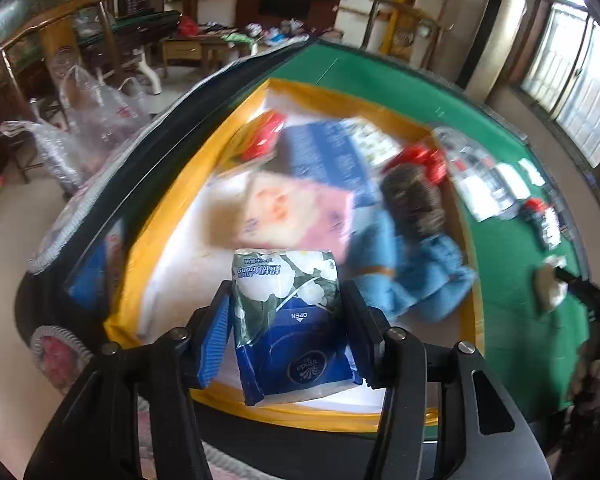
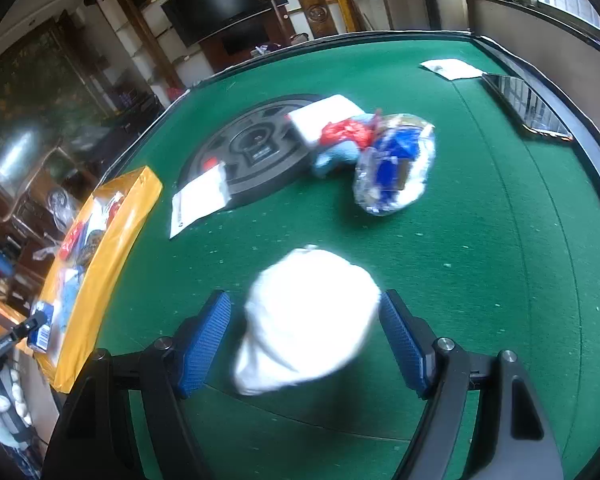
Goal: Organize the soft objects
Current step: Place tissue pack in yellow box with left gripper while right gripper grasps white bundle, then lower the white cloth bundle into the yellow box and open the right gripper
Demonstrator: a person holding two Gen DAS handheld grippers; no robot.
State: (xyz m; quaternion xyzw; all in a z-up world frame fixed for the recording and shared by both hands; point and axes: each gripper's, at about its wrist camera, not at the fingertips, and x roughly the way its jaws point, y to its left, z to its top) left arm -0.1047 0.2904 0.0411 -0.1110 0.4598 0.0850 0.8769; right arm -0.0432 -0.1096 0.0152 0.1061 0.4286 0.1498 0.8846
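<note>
My left gripper (image 1: 286, 290) is shut on a tissue pack (image 1: 288, 312), blue and green with white flowers, and holds it over the near end of a yellow-rimmed box (image 1: 160, 216). In the box lie a pink pack (image 1: 296, 208), a blue pack (image 1: 328, 152), a red item (image 1: 264, 136), a blue cloth (image 1: 412, 276) and a dark brown thing (image 1: 412, 200). My right gripper (image 2: 304, 300) stands open over the green table (image 2: 480, 260), one finger on each side of a blurred white soft bundle (image 2: 308, 320). A gap shows beside the left pad.
Further back on the table is a pile: a crinkly bag with blue inside (image 2: 396, 164), a red item (image 2: 344, 132), a light blue cloth (image 2: 336, 158) and a white pack (image 2: 324, 114). A dark round disc (image 2: 252, 156) marks the table's centre, with a white packet (image 2: 200, 200) on it. The yellow box (image 2: 112, 240) sits at the left edge.
</note>
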